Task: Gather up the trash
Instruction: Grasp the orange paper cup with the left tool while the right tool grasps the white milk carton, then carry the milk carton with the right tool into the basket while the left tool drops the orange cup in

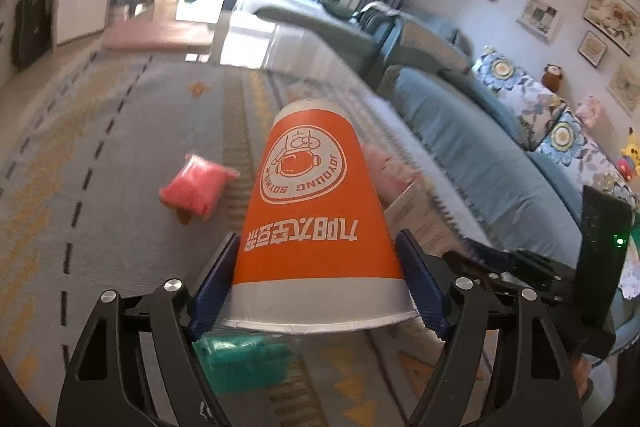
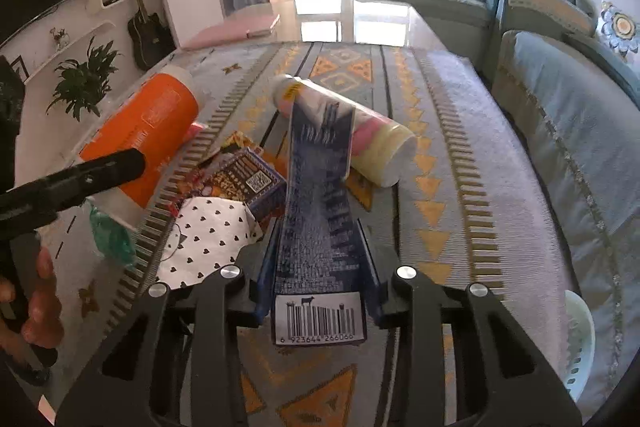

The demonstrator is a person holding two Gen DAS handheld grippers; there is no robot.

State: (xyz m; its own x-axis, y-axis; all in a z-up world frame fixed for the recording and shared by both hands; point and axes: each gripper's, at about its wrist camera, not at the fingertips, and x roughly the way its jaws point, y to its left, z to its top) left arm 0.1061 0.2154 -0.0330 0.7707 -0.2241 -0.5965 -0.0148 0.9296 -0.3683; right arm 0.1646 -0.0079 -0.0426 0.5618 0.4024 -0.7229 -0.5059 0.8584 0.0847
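Note:
My left gripper (image 1: 318,237) is shut on an orange paper cup (image 1: 308,187), its blue pads pressing the sides near the white rim, which faces the camera. The same cup (image 2: 148,123) shows at the left of the right wrist view. My right gripper (image 2: 317,223) is shut on a flattened blue carton (image 2: 316,179) with a barcode label, lifted above the patterned rug (image 2: 440,147). Behind the carton lies a white and yellow bottle (image 2: 376,143). A purple box (image 2: 248,183) and a white paper with black hearts (image 2: 204,239) lie to its left.
A pink bag (image 1: 196,187) and a green bag (image 1: 240,359) lie on the rug. A blue sofa (image 2: 560,107) runs along the right. A white basket (image 2: 578,343) stands at the lower right. A hand (image 2: 40,303) holds the left tool.

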